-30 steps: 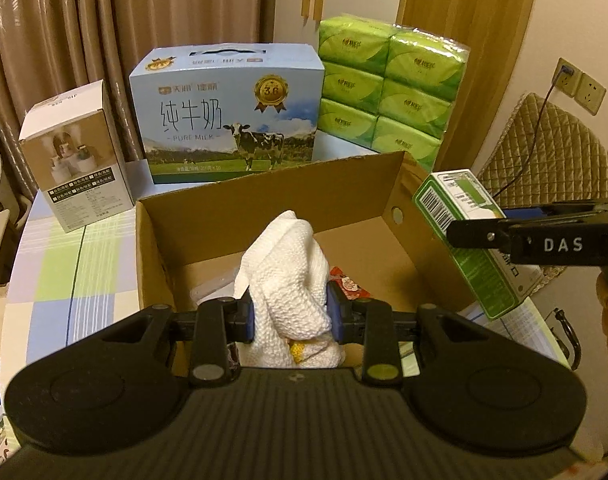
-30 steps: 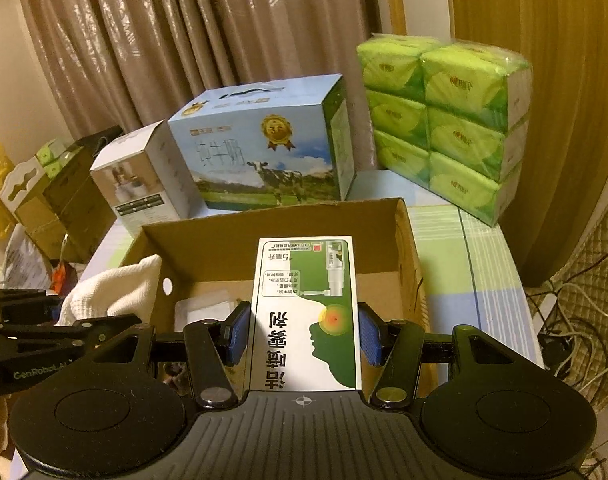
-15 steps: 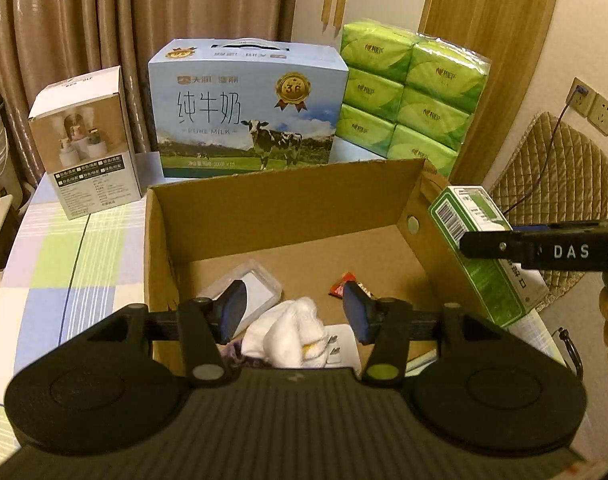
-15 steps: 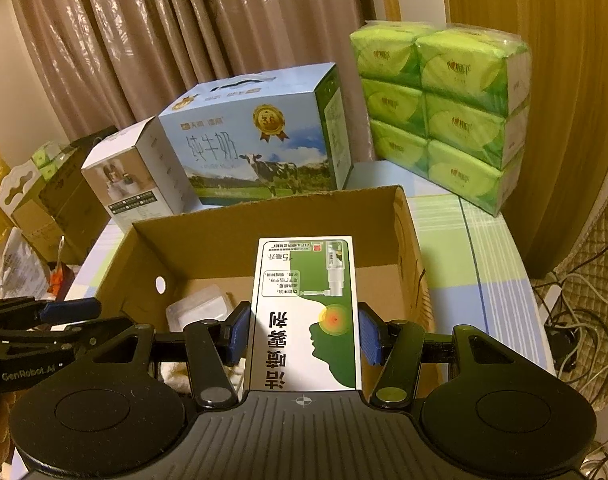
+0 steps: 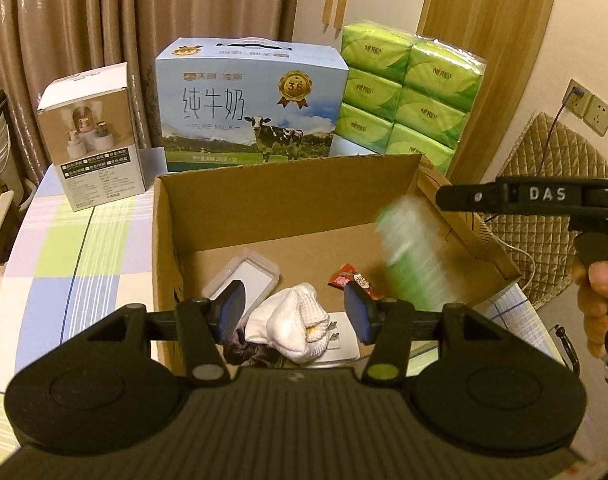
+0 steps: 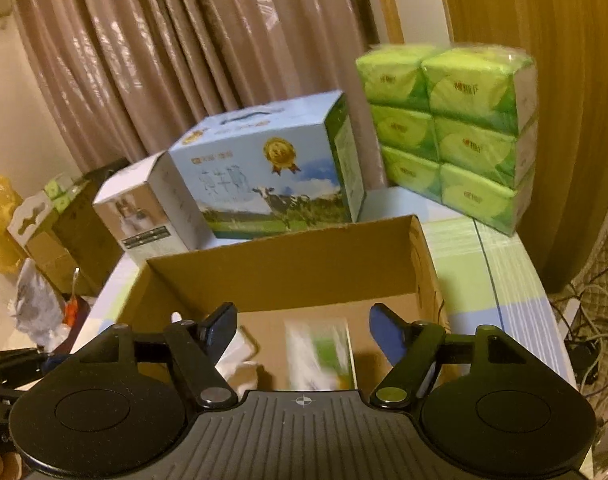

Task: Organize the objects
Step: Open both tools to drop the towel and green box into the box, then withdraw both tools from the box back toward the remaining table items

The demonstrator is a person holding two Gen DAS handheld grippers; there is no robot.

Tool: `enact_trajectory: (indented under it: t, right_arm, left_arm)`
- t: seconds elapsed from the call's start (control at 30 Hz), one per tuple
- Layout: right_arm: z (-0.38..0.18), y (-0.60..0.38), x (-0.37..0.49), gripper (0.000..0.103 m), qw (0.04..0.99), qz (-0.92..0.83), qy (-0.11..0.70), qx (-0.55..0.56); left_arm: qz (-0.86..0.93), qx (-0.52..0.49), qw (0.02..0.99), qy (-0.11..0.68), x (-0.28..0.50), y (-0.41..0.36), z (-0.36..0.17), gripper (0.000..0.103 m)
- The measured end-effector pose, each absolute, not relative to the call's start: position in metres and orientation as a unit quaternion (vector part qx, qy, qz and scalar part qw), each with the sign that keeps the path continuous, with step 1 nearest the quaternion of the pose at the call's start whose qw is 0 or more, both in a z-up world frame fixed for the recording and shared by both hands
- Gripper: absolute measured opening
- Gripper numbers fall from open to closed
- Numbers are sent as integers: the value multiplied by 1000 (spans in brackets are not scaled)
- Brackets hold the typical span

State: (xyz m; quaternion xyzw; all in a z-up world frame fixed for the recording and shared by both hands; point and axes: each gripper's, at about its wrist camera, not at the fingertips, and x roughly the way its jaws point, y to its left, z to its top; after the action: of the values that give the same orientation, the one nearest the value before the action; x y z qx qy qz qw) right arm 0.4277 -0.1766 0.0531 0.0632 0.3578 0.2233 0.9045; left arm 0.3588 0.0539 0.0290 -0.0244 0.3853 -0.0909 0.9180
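Now we are seeing the right gripper (image 6: 304,330) opening its jaws, nothing touching its pads, while the green-and-white carton (image 6: 320,354) is showing blurred below them inside the cardboard box (image 6: 288,272). Our left gripper (image 5: 294,310) is also opening, empty, tilting down over the white cloth (image 5: 294,322) lying on the box floor beside a red packet (image 5: 346,280).
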Motion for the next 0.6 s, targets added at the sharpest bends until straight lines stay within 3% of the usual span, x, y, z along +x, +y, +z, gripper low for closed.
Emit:
enact_trajectory:
  t: [0.13, 0.27, 0.6]
  right_arm:
    - [60, -181, 404, 73, 909, 228, 345, 53]
    - [62, -187, 369, 81, 909, 237, 339, 44]
    - [55, -217, 256, 94, 908, 232, 344, 63]
  left_arm:
    - [-88, -33, 921, 379, 342, 59, 32, 51]
    - [-82, -40, 924, 372, 317, 62, 36, 52]
    - [-56, -53, 928, 366, 227, 58, 45, 77]
